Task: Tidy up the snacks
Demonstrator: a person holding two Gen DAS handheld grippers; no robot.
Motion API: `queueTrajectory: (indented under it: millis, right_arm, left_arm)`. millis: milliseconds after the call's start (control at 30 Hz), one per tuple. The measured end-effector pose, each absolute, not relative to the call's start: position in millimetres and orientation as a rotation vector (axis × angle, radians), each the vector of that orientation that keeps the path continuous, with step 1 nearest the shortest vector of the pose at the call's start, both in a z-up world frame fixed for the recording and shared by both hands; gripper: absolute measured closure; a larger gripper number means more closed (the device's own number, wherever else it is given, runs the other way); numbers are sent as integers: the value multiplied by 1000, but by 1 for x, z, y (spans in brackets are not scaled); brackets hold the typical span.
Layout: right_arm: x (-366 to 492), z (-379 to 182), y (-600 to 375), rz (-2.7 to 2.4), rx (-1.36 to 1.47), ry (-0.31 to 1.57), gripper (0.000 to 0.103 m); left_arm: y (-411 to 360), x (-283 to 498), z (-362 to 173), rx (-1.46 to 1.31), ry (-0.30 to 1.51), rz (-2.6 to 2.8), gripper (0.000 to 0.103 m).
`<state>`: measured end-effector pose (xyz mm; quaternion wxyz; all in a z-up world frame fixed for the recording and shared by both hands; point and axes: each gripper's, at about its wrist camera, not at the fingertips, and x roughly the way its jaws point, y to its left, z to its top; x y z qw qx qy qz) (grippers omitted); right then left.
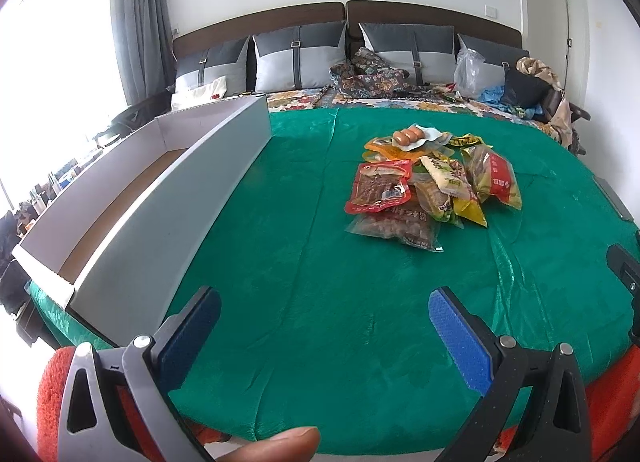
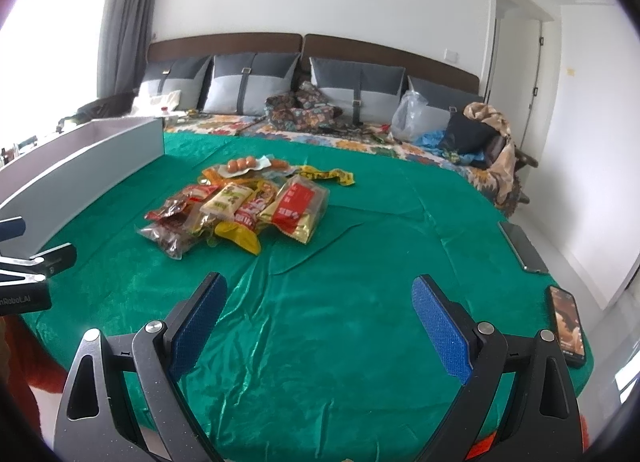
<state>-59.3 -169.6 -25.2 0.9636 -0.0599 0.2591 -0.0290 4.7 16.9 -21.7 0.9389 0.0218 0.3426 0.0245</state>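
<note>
Blue textured pads line the black fingers of both claws, and we see each one spread wide with nothing between its jaws. The left gripper (image 1: 324, 318) hovers over a green cloth (image 1: 320, 282) with a crushed, shiny nap and long creases; a fingertip (image 1: 280, 444) shows at the bottom edge of its view. The right gripper (image 2: 320, 306) hangs over the same cloth.

Well ahead of both claws lies the snack pile (image 1: 432, 186), apart from either: crinkly foil and clear plastic packets in red, yellow and brown, overlapping, with a pouch of three round orange pieces (image 1: 409, 137) at the far end, perhaps eggs. To the left of the pile stands a long, shallow white cardboard box (image 1: 168, 198), open-topped with a brown floor. We see two flat phones (image 2: 566, 326) on the cloth's right edge.
</note>
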Motion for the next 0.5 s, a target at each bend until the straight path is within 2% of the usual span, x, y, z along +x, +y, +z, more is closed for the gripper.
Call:
queueTrajectory:
  millis: [500]
  right_arm:
    - [-58,-29,-168,-52,-130,538,7]
  left_arm:
    - [19,6,-25,42,702,53,0]
